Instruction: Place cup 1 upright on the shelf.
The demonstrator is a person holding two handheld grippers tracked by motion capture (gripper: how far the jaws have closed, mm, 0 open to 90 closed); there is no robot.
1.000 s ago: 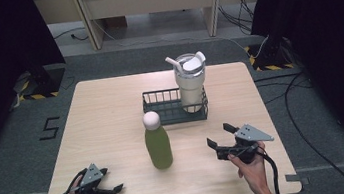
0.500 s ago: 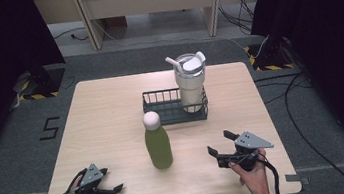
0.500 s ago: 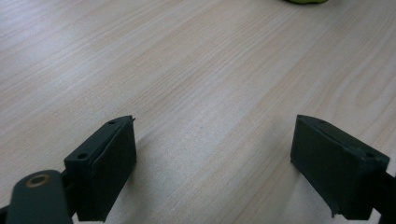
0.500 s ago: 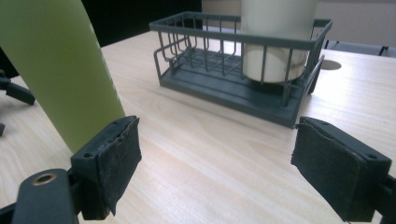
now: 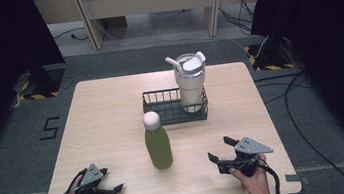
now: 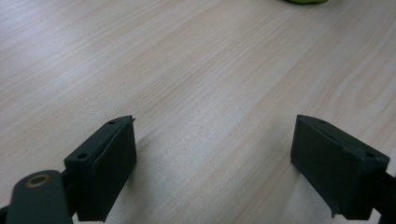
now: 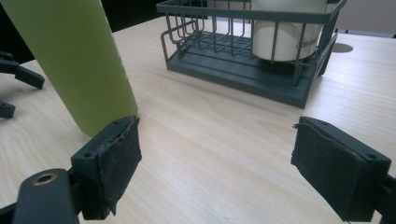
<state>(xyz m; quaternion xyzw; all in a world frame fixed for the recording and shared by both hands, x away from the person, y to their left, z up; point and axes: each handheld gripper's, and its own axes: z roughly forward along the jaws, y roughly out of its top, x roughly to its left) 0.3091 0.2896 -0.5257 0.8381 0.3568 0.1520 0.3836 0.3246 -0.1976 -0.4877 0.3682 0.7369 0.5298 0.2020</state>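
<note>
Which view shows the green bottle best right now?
The high view: the green bottle stands whole, white cap included, in front of the wire basket. The right gripper view catches just its lower body; the left gripper view, a sliver at the top edge.

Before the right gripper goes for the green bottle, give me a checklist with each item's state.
1. Right gripper jaws apart, nothing between them: ok.
2. Bottle upright, cap on: ok.
3. Table bare between right gripper and bottle: ok.
4. Left gripper open, apart from the bottle: ok.
5. Basket has free room beside the tumbler: ok.
6. How full the bottle is: cannot tell.
</note>
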